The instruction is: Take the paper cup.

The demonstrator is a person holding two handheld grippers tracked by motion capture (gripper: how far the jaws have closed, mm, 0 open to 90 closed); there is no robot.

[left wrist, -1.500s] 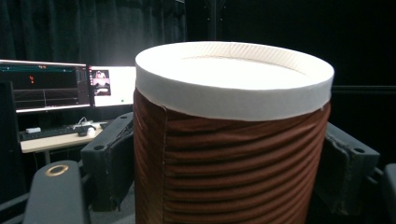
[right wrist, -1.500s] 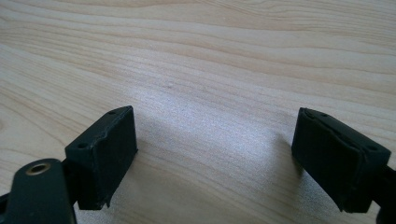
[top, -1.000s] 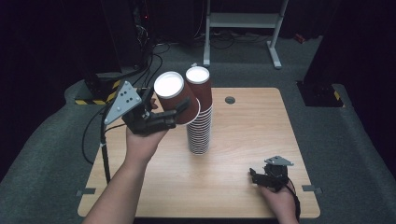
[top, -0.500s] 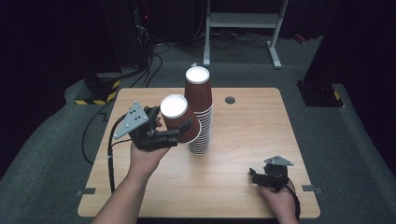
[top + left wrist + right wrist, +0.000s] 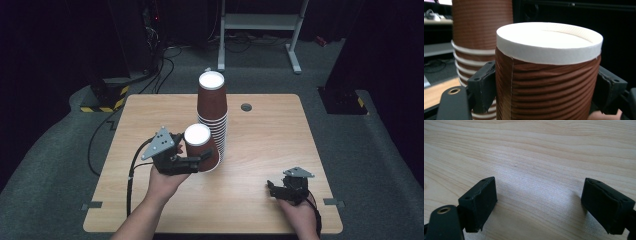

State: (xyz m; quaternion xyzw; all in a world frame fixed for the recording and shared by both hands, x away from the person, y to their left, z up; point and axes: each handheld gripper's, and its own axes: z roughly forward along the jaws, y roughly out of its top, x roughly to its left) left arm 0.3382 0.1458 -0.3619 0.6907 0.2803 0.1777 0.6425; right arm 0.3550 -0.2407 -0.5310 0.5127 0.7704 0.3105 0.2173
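Left gripper (image 5: 196, 161): closed on a single brown ribbed cup (image 5: 201, 149), which is gripped at both sides by the jaws.
Held cup: kept upside down, white base up, low over the table (image 5: 260, 210) just left of the stack; contact with the wood cannot be told.
Cup stack (image 5: 213, 115): inverted brown cups nested upright near the table's middle, close behind the held cup.
Right gripper (image 5: 272, 188): rested at the table's near right edge, jaws spread wide with nothing between them but bare wood.
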